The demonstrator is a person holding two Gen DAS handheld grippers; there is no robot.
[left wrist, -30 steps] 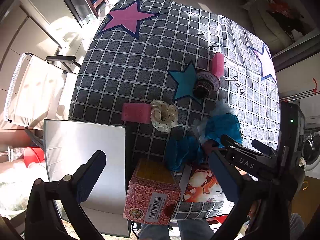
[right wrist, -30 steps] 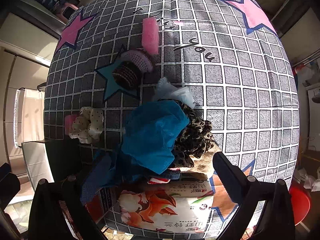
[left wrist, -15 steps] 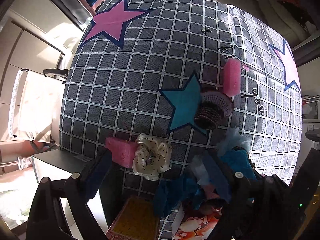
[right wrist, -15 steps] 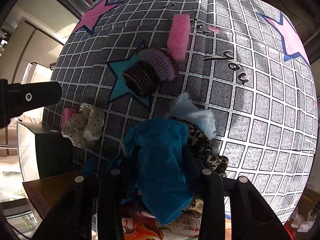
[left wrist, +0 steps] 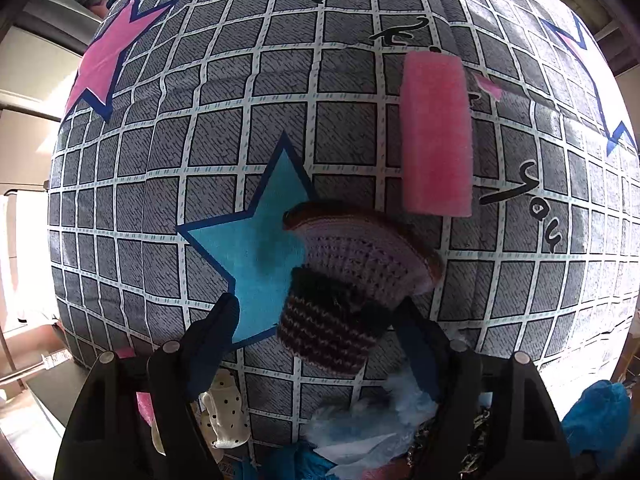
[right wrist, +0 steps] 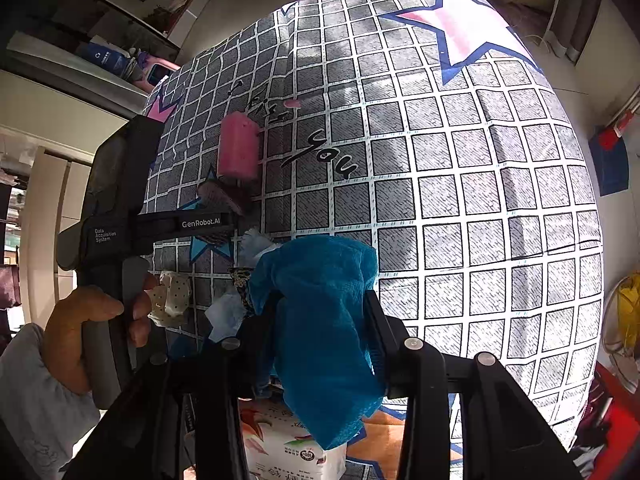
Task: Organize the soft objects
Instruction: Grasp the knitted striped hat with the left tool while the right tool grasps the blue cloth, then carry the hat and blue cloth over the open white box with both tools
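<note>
Right hand-held gripper (right wrist: 324,322): clenched on a blue cloth (right wrist: 320,320), which bulges above the fingers (right wrist: 374,332) and hangs down below them, over a printed tissue pack (right wrist: 288,446) at the near edge of the tabletop (right wrist: 460,184). Left hand-held gripper (left wrist: 316,312): jaws spread, one finger either side of the striped cuff of a knitted hat (left wrist: 344,288); whether the pads touch the hat cannot be told. The hat lies partly on a blue star (left wrist: 256,236) printed on the checked cover. Nearer, beneath that gripper: a white dotted scrunchie (left wrist: 224,412), pale blue-white crumpled material (left wrist: 360,420) and a leopard-print item (right wrist: 240,276). Just beyond the hat, touching or nearly so: a pink sponge (left wrist: 436,136), lying lengthwise toward the far edge. Near the far-left corner: a pink star (left wrist: 104,60).
</note>
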